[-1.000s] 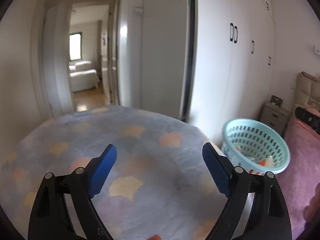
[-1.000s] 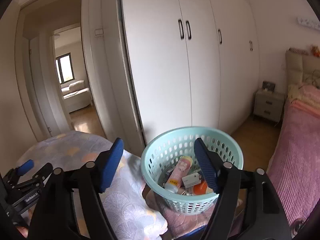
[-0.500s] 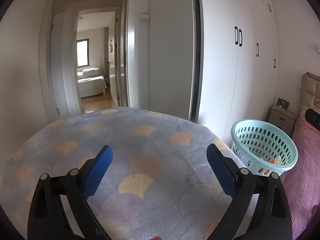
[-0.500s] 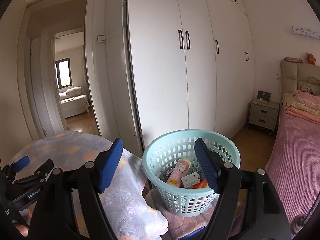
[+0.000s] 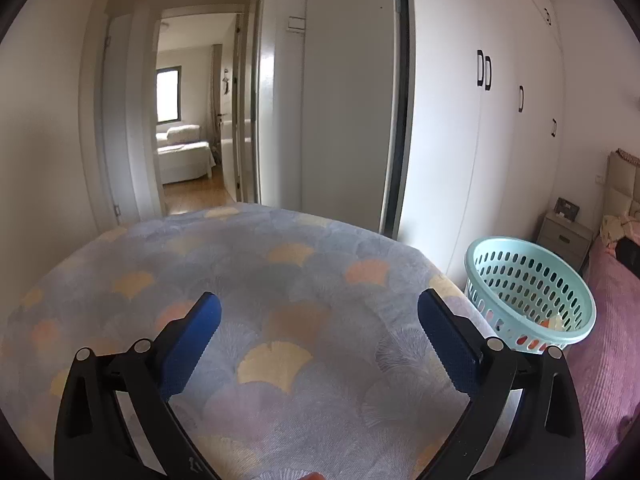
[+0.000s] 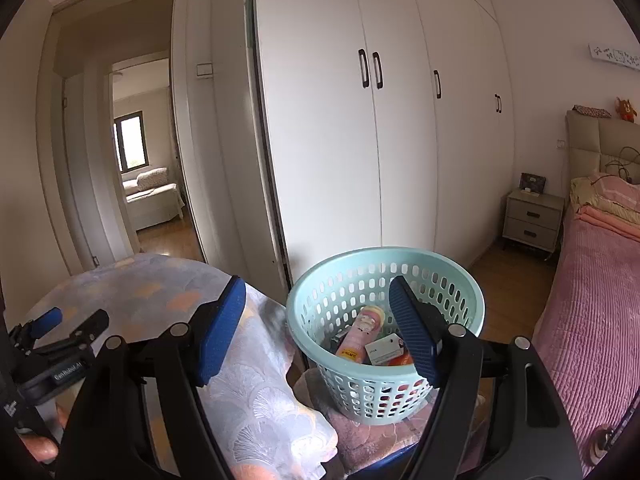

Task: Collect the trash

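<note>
Item: left tool (image 5: pixel 318 320). Jaws spread as wide as they go, having just been opening; nothing lies between the blue pads (image 5: pixel 188 350). Below and ahead of it: the patterned blanket (image 5: pixel 280 280), bare of any trash in view.

Item: right tool (image 6: pixel 318 320). Jaws well apart, nothing gripped. The left tool shows at its far left, low.

Item: basket (image 6: pixel 332 284), pale turquoise, perforated. Sits just ahead and right of the right tool's tip, on a pink cloth (image 6: pixel 384 440); well off to the right of the left tool.

Item: trash, already inside the basket. A pink tube (image 6: pixel 360 334), a white card (image 6: pixel 384 352), something orange beneath; the rest too hidden to name.

Step judged in hand: release finished, seeking the next piece.

Handling notes:
- Keep both tools open while scanning; no piece to close on shows yet.
- Sweep the left tool across the blanket and look past its edges.
- Bring any find over the rim before letting go; the basket looks light and may tip if nudged.
</note>
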Tool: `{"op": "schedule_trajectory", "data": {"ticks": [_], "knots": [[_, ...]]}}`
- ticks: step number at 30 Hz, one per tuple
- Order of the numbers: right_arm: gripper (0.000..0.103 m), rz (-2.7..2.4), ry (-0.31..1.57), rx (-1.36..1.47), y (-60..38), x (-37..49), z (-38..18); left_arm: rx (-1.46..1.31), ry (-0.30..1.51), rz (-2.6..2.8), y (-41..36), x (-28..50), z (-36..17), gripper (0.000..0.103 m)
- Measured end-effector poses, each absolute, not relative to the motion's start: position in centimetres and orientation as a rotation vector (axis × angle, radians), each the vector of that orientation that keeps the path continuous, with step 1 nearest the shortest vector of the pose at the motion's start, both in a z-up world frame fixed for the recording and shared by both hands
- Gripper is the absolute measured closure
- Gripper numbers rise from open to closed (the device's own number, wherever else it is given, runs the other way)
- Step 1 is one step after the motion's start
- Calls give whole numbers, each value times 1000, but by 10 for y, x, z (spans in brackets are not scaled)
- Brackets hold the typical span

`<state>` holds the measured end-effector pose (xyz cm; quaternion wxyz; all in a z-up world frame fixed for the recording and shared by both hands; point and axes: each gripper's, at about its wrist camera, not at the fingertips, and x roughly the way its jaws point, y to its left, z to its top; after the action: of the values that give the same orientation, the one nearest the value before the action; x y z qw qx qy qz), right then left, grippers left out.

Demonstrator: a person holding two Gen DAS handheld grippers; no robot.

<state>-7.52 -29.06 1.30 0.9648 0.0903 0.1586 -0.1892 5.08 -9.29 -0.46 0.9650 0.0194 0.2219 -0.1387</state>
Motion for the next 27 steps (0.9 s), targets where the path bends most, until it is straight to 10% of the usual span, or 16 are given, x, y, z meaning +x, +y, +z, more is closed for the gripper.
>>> {"op": "schedule_trajectory", "data": {"ticks": [27], "knots": [[33, -411, 345, 185, -294, -74, 4, 22, 455, -276, -90, 51, -5, 7]]}}
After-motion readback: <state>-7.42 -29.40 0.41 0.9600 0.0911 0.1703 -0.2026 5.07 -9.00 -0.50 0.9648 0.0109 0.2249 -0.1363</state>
